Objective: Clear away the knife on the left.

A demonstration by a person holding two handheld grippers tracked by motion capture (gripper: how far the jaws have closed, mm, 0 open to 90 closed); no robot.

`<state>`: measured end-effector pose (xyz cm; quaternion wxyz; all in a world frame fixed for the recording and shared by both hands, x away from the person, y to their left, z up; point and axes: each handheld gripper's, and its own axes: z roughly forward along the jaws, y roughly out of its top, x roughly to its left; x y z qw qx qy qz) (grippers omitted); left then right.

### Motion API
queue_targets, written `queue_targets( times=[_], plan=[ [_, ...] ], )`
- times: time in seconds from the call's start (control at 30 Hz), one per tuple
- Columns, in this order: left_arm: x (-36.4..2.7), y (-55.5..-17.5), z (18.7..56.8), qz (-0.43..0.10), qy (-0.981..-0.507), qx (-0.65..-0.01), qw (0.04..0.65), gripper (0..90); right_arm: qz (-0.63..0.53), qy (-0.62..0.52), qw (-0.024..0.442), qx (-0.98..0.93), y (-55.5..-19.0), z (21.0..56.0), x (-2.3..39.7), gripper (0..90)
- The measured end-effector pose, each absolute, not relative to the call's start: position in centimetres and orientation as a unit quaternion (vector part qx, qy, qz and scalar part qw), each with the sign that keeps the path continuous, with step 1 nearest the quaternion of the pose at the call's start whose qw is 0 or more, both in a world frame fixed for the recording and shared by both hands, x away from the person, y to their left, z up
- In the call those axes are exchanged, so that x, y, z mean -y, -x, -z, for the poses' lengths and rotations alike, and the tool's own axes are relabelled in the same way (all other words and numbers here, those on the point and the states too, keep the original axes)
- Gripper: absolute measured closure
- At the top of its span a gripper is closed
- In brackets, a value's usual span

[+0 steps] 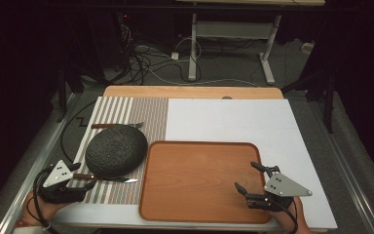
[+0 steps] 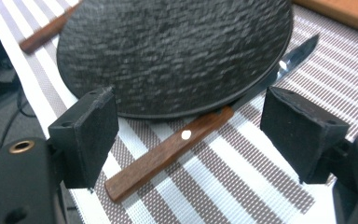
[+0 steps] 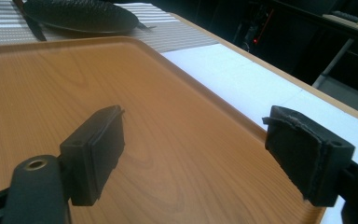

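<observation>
Left gripper view: left gripper, jaws wide apart, straddles the wooden knife handle by the dark plate on the striped mat. Right gripper hangs open-jawed over the tray's near right corner.

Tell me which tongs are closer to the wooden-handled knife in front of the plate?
Left. The left tongs are open, straddling the knife handle beside the dark plate. The right tongs hang open over the wooden tray, well away.

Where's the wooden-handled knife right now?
The knife lies on the striped placemat at the table's left, its blade tucked under the black plate, handle between the open left gripper jaws.
</observation>
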<state>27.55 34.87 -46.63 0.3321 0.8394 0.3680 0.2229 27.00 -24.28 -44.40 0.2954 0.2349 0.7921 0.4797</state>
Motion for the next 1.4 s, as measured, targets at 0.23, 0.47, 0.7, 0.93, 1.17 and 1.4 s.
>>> queue_targets(
  times=[0.23, 0.47, 0.7, 0.93, 1.17, 1.4],
  plan=[
    [-35.3, -28.3, 47.7, -0.191, -0.855, -0.374, 0.304, 18.5, -0.474, -0.237, 0.294, -0.795, -26.9, 44.6, 24.3, 20.3],
    [-35.4, -29.5, 48.5, -0.158, -0.864, -0.380, 0.291, 18.5, -0.472, -0.236, 0.295, -0.796, -26.8, 44.6, 24.3, 21.2],
    [-35.1, -30.2, 48.6, -0.143, -0.868, -0.379, 0.288, 18.1, -0.473, -0.235, 0.291, -0.798, -26.8, 44.6, 24.3, 22.6],
    [-35.1, -30.1, 48.6, -0.120, -0.869, -0.377, 0.296, 27.3, -0.469, -0.231, 0.286, -0.803, -26.8, 44.7, 24.1, 23.3],
    [-34.3, -29.5, 47.8, -0.076, -0.897, -0.336, 0.278, 45.3, -0.463, -0.230, 0.283, -0.808, -26.9, 44.9, 23.9, 23.7],
    [-33.6, -29.8, 47.7, -0.062, -0.900, -0.322, 0.287, 58.6, -0.460, -0.226, 0.282, -0.811, -26.9, 45.0, 23.8, 23.8]
  ],
)
